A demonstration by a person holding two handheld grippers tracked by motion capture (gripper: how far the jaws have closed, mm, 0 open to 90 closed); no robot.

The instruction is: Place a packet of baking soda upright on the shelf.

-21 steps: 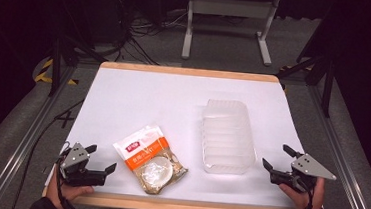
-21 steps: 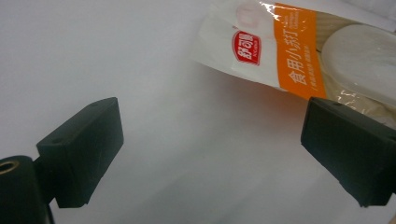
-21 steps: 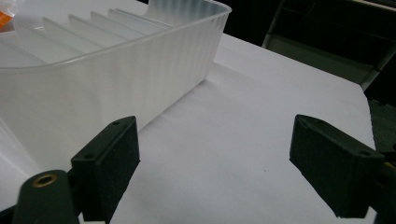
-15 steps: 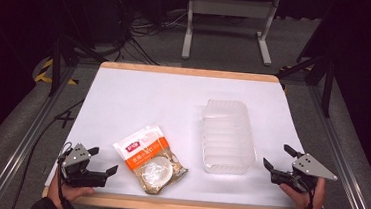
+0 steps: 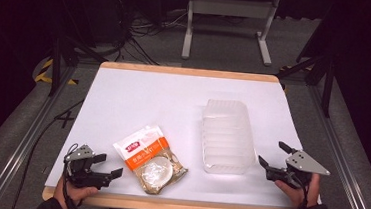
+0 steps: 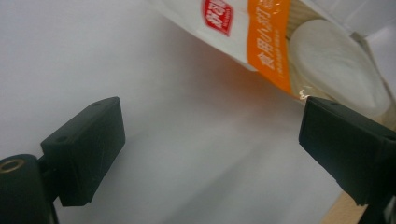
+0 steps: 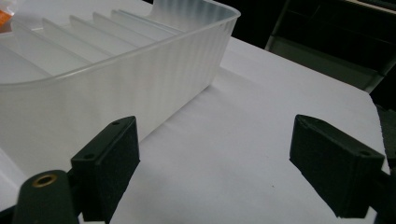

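Down at the lower left of the high view we hold the left gripper (image 5: 107,165) with its jaws spread wide and nothing between them, low over the white table (image 5: 139,96) and pointed toward the packet (image 5: 149,158) just to its right. In the left gripper view the packet (image 6: 299,51) runs across the upper right of the frame, its near edge just above the right-hand jaw but, as far as we can tell, not touching it. We judge the packet light and limp: a glossy film pouch, white and orange, with a clear window over a pale round content, so it will likely be slippery and sag if lifted by one corner. A pinch on the flat sealed edge nearest us looks safer than squeezing over the round part, which might crush. At the lower right of the high view our right gripper (image 5: 274,154) is likewise open and empty, near the bottom right corner of the translucent ribbed tray (image 5: 226,133). In the right gripper view the tray wall (image 7: 116,88) rises just beyond the left-hand jaw; it looks thin, stiff and light.
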